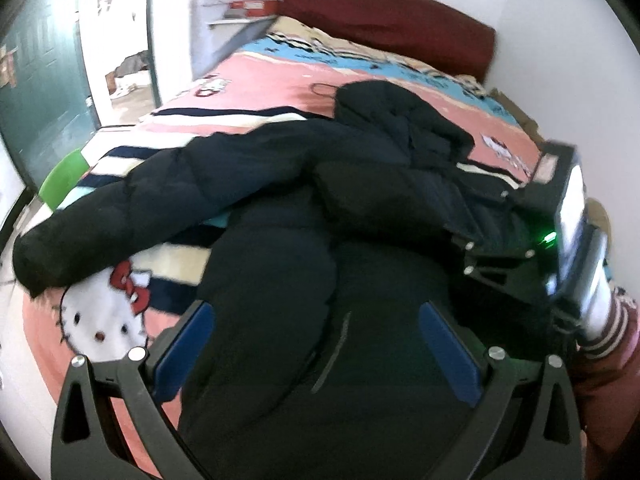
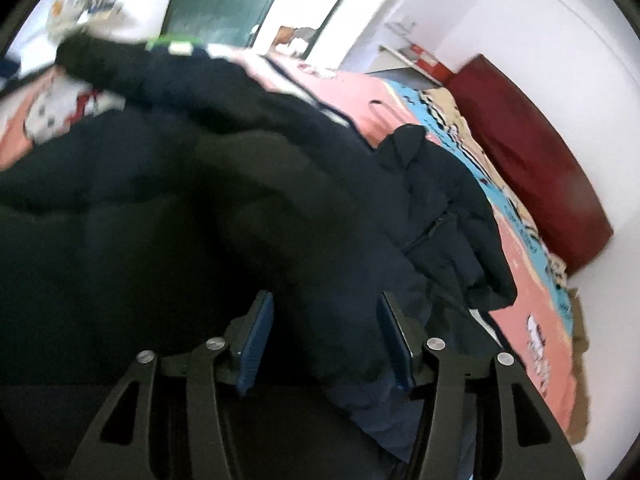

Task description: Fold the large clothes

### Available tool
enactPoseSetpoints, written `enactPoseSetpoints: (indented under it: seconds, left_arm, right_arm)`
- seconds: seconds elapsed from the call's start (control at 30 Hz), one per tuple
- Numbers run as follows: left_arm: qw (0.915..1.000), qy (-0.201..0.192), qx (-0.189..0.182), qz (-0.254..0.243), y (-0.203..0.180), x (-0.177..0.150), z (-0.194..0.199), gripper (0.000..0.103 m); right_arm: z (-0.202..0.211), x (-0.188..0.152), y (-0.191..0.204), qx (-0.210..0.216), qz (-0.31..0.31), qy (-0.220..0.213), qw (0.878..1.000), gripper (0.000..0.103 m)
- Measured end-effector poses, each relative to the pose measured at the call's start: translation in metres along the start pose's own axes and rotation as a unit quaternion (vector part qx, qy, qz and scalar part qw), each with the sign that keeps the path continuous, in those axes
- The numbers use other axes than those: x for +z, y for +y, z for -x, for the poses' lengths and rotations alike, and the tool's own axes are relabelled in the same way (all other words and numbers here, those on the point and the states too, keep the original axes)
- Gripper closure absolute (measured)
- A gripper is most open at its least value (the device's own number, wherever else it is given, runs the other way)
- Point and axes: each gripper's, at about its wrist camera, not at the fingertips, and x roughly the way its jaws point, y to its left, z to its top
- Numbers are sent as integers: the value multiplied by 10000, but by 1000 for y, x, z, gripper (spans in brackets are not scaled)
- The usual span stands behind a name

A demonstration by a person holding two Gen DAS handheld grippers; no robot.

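A black puffer jacket (image 1: 280, 240) lies rumpled across the bed, one sleeve stretched out sideways.

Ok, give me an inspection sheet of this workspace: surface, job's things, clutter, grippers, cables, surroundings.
Surface: bed with a pink cartoon blanket, dark red headboard at the far end.
Job's things: black puffer jacket spread across the bed, one sleeve stretched out to the side, hood end bunched toward the headboard.
Clutter: nothing seen on the bed besides the jacket.
Grippers: left gripper open above the jacket; right gripper part open, jacket fabric between its fingers, pads not clearly pressing.
Cables: nothing seen.
Surroundings: green door, white walls, shelf with a red box, green chair back.
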Motion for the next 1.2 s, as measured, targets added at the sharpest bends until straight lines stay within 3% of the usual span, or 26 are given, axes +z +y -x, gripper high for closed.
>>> enactPoseSetpoints:
  seconds: [0.23,0.43,0.57,0.77,0.87,0.97,1.07,1.2]
  left_arm:
    - [9995,-99,48,-309,-34,48,-40,0]
    - [9991,-218,-36,-373,-61,94,-87,0]
    - [9988,-296,60,-398,-73,120,-125,0]
    - [9973,412,474,-387,-63,106,-203,0]
    - [9970,762,114,1,-45,92,-231,0]
    - [9974,678,215,-133,-51,87,-239,0]
    - [9965,724,351,-229,-56,86,-244,0]
    - [9965,598,501,-295,-57,91,-225,0]
  right_arm:
    - [21,-14,-61,11,-1400,-136,9901,47]
    - [-4,-51,-133,-196,-2721,87,9620,47]
    - [-24,-68,-156,-246,-3216,223,9463,47]
    - [-67,-85,-157,87,-3539,597,9334,46]
    - [-95,-100,-147,253,-3634,887,9270,42]
    - [-107,-112,-142,274,-3752,966,9215,42]
    - [-117,-113,-139,176,-3672,1104,9234,42]
    - [-111,-110,-142,153,-3690,1210,9214,42]
